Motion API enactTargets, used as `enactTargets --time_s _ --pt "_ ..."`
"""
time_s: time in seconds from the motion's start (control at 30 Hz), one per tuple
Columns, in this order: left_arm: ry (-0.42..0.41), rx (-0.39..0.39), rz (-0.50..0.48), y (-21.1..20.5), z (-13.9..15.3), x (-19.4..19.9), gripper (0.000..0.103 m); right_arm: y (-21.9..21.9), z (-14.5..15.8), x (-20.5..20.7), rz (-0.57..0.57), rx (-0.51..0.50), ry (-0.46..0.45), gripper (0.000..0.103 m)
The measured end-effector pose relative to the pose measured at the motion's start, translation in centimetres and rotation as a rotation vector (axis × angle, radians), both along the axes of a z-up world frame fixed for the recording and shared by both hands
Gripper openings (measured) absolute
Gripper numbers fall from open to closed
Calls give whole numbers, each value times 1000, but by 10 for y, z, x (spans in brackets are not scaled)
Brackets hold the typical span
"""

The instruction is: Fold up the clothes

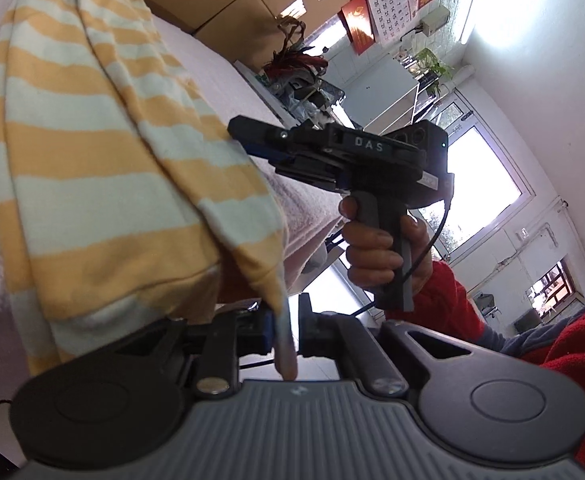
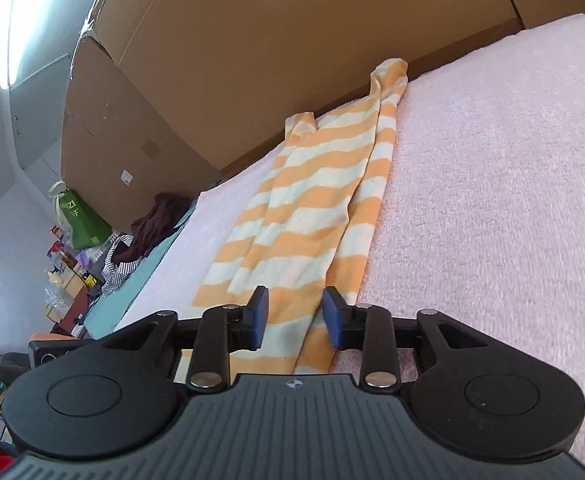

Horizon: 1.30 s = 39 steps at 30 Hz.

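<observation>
An orange-and-cream striped knit garment (image 2: 312, 216) lies folded into a long narrow strip on a pale pink fluffy blanket (image 2: 492, 184) that covers the work surface, running from the near edge of the surface towards the far edge, where large brown cardboard boxes (image 2: 220, 60) stand right behind it. The strip's far end reaches almost to the boxes; its near end lies at the near edge. In the right wrist view the right gripper (image 2: 295, 316) hovers at that near end with its blue-padded jaws apart, the striped cloth seen in the gap between the pads but not pinched by them. In the left wrist view the left gripper (image 1: 284, 330) has its jaws closed tight on a near corner of the striped garment, a thin fold of cloth hanging down between the pads and drawn off the near edge of the surface. The same view shows the right gripper from the side, its black body held by a hand (image 1: 380, 248) in a red sleeve (image 1: 452, 300), its fingers pointing at the garment's side edge. Beyond the left edge of the surface, a heap of dark and striped clothes (image 2: 148, 232) rests on a teal cloth (image 2: 132, 296).
</observation>
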<state>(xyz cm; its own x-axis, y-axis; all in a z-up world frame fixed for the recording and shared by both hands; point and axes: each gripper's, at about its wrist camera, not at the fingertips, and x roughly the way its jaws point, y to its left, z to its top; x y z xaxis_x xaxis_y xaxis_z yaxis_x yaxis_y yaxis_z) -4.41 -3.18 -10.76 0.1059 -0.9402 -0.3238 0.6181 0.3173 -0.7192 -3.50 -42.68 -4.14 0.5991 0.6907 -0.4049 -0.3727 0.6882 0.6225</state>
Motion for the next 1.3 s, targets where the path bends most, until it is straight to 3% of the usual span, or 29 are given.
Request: enactTargets --time_s 0.03,0.2,0.27,0.33,0.4,0.47,0.5,0.67,0.77,0.87,0.9,1.03,1.17,1.23,1.3 --pt "-4 4 -1 -1 -1 -1 0 0 -1 -3 -13 -5 -5 2" --pt "22 18 56 6 -8 3 0 -3 -7 -16 -49 37 -22 4" --pt "16 7 62 10 -6 2 0 -4 -11 -18 -42 58 -9 12" --pt "0 7 54 11 -6 -1 1 -6 -12 -23 -14 109 -7 35" --pt "3 21 55 10 -9 -1 11 -4 -12 -27 -12 116 -20 37" --pt "6 31 63 10 -11 -1 13 0 -11 -28 -23 86 -38 22" --pt "0 25 63 10 -9 -3 13 2 -11 -28 -34 73 -45 2" --pt "-29 -2 61 11 -3 -8 13 -1 -7 -31 -102 93 -97 2" --pt "-17 49 69 5 -12 -8 13 -2 -13 -28 -116 74 -75 3" --pt "29 47 72 5 -18 -6 13 -3 -20 -31 -82 111 -49 14" --pt "38 36 71 6 -19 -5 13 -3 -20 -33 -69 124 -51 22" --pt "-13 5 50 2 -5 -9 13 0 -14 -24 -53 135 -71 42" --pt "-38 30 59 -4 -3 -5 10 -1 -18 9 -61 178 -40 38" --pt "-31 14 55 -3 -2 -4 3 -1 -20 27 -64 226 -2 37" --pt "-43 -3 46 -1 1 -7 3 0 -18 44 -74 253 33 39"
